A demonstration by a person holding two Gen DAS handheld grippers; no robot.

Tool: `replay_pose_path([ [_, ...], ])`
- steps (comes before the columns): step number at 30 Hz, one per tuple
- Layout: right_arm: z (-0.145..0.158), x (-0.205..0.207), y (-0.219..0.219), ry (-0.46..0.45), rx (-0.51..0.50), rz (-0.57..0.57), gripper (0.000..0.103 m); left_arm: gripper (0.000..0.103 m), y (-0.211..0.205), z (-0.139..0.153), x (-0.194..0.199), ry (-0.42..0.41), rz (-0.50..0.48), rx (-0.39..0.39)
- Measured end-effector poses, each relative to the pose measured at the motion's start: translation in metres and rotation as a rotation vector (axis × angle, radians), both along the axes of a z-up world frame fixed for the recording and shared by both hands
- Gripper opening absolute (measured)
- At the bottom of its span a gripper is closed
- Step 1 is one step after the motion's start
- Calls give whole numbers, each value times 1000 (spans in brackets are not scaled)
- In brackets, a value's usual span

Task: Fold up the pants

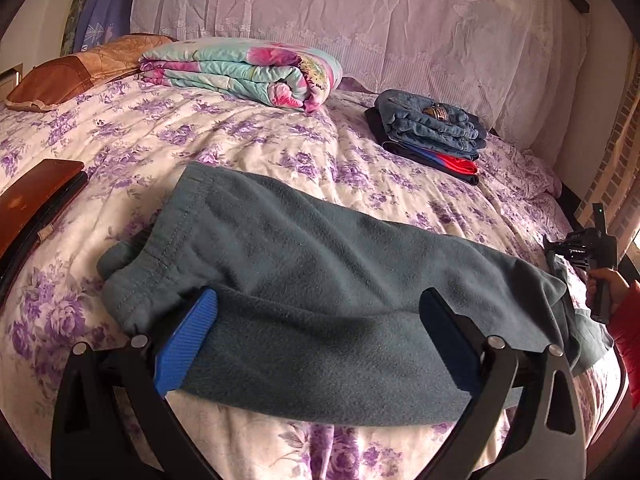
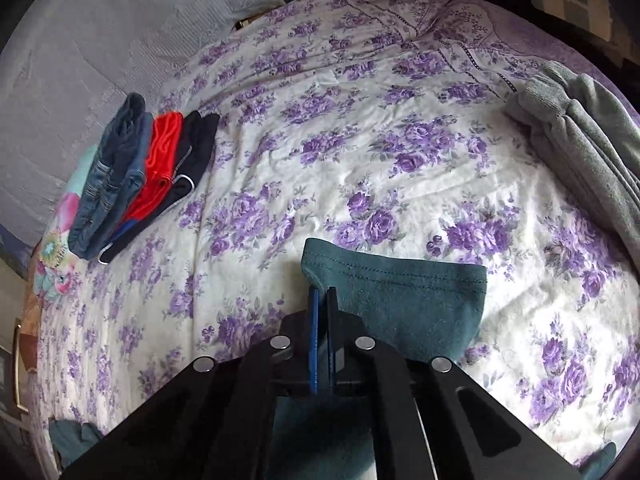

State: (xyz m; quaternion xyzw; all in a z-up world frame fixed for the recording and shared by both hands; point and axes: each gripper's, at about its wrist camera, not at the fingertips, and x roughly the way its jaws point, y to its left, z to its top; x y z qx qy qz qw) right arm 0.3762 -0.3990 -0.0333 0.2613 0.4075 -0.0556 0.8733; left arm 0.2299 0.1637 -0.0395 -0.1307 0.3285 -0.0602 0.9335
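The teal pants (image 1: 320,280) lay lengthwise across the near part of the bed (image 1: 248,140), folded into a long band that ran between my two tongs. My left tongs (image 1: 320,344) stood spread wide, one blue pad (image 1: 188,344) at either side of the band near the waist end, and I could not tell whether the pads touched the fleece. My right tongs (image 2: 322,320) were pressed together, pinching the hem end of a pant leg (image 2: 400,292); the stitched cuff stuck out just ahead and to the right of the pads. In the left wrist view I saw the right tongs at the far right end of the pants, held by a hand (image 1: 604,284) in a red sleeve (image 1: 628,328).

Well beyond the left tongs sat a stack of folded clothes (image 1: 432,132), jeans on top, red and dark pieces below. Farther left of it lay a folded floral blanket (image 1: 248,72), and a brown cushion (image 1: 72,76) beyond that. Far to the right of the right tongs lay a folded grey garment (image 2: 580,140) at the bed's edge.
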Motion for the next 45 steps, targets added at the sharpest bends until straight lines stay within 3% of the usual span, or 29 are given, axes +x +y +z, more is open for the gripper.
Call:
replay_pose_path([
  [4, 24, -56, -19, -167, 156, 24, 4, 98, 0, 0, 0, 1, 0, 2],
  [9, 38, -164, -58, -322, 293, -10, 4, 98, 0, 0, 0, 1, 0, 3],
  [13, 13, -229, -98, -303, 365, -82, 4, 98, -2, 0, 1, 7, 3, 16],
  [19, -47, -269, -123, -226, 445, -140, 7, 98, -7, -1, 4, 28, 10, 70],
  [24, -45, -276, -122, -274, 496, -102, 9, 98, -14, -1, 7, 50, 16, 126],
  [26, -42, -276, -115, -285, 515, -67, 15, 98, -15, -1, 7, 52, 17, 135],
  [28, -40, -275, -105, -293, 539, -28, 37, 98, -15, -1, 7, 52, 17, 132],
  [35, -40, -252, -41, -233, 574, 155, 42, 98, -15, -1, 7, 55, 17, 139],
  [40, -28, -227, 30, -207, 537, 369, 49, 98, -1, 0, 5, 38, 9, 35],
  [43, -43, -210, 63, -145, 639, 425, 50, 98, 9, 0, 4, 28, 1, -40],
  [45, -51, -202, 79, -123, 657, 427, 50, 98, 10, 0, 3, 23, 0, -54],
])
